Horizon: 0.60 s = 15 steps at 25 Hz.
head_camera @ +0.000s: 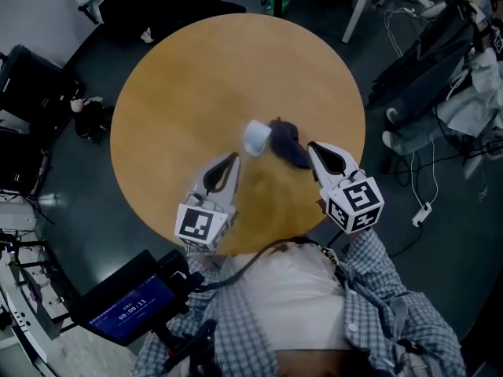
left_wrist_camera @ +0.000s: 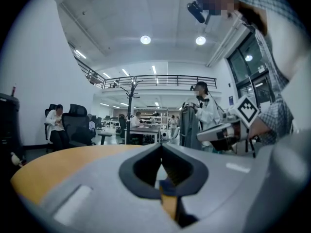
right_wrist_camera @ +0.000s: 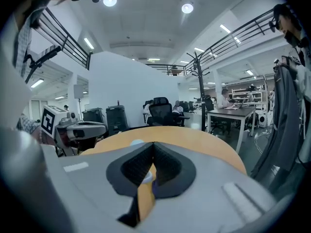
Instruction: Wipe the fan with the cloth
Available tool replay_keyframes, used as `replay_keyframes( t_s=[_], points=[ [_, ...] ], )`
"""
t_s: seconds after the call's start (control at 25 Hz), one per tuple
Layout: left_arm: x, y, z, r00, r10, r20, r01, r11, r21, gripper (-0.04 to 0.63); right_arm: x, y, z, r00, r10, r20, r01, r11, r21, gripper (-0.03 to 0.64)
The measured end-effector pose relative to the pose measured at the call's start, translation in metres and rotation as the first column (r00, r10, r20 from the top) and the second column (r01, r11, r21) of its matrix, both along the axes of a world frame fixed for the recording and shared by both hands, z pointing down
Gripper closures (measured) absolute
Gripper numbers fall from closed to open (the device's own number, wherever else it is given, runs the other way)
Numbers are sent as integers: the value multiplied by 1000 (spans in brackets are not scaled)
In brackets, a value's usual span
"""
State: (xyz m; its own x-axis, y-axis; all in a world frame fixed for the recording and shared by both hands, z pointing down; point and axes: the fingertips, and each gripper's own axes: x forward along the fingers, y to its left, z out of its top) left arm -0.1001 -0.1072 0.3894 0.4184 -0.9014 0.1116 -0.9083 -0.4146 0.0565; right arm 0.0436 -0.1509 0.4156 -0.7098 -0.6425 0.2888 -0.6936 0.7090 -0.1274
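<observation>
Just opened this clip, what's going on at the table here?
A person in a checked shirt is at a round wooden table, a two-jaw gripper in each hand. A small white fan and a crumpled dark blue cloth lie side by side near its middle. The left gripper and right gripper are both shut and empty, the right one's tip close to the cloth. Wiping has not begun.

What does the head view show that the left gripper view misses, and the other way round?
Only the head view gives a clear look at the white fan and the dark cloth beside it, just beyond the shut left claw. Only the left gripper view shows the hall: ceiling lights, a balcony railing, a seated person. Both show the round table and the shut right claw.
</observation>
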Motion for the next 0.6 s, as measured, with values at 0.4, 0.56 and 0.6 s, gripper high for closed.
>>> replay_keyframes(
  t_s=[0.4,0.56,0.6],
  points=[
    [2,0,2,1000,21,-3,-21,1000,4,595,-4,1,4,1000,-21,0,21,1000,-6,614],
    [5,-2,2,1000,31,-1,-31,999,20,595,-4,-2,2,1000,-25,0,25,1000,-8,614],
    [4,-2,2,1000,29,-2,-29,999,20,595,-4,-3,2,1000,-27,-1,27,1000,-8,614]
  ],
)
